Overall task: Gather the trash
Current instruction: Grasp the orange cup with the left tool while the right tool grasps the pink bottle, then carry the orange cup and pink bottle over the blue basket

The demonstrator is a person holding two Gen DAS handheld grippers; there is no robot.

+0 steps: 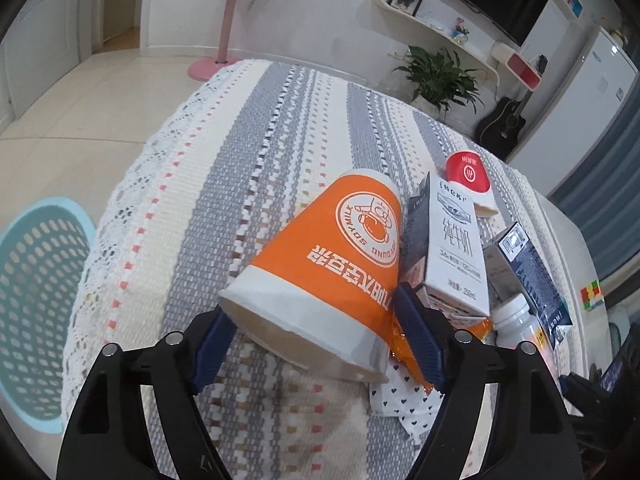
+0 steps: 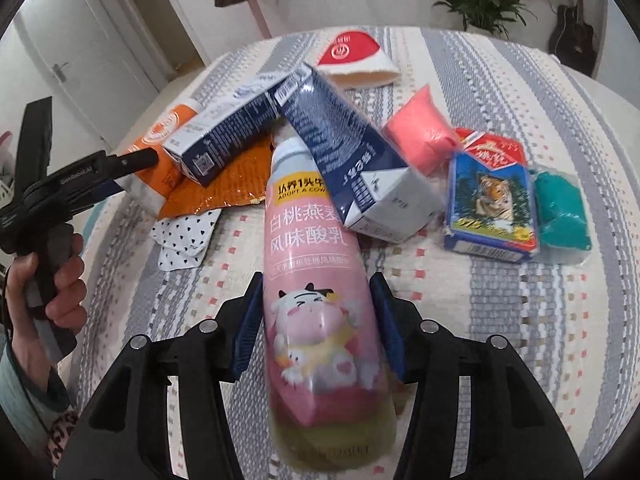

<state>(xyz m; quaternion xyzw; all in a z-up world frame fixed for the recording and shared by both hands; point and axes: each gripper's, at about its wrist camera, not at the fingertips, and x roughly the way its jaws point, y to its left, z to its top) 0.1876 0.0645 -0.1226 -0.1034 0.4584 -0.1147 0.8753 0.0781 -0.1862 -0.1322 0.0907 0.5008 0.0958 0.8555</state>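
Observation:
My left gripper (image 1: 316, 332) is shut on an orange paper cup (image 1: 332, 256) lying on its side, mouth toward the camera, over the striped tablecloth (image 1: 240, 152). My right gripper (image 2: 320, 324) is shut on a pink yogurt bottle (image 2: 316, 280) that points away along the fingers. The trash pile holds two milk cartons (image 2: 360, 168) (image 2: 232, 132), an orange wrapper (image 2: 224, 180), a red paper cup (image 2: 356, 60), a pink bag (image 2: 420, 132), a tiger-print box (image 2: 492, 200) and a teal bag (image 2: 564, 212). The left gripper also shows in the right wrist view (image 2: 132, 164), holding the orange cup.
A light blue perforated basket (image 1: 36, 304) stands on the floor left of the table. A heart-print paper (image 2: 184, 236) lies by the wrapper. A plant (image 1: 436, 76), a guitar (image 1: 502, 124) and a pink stand (image 1: 224, 32) stand beyond the table. A Rubik's cube (image 1: 592, 294) sits at right.

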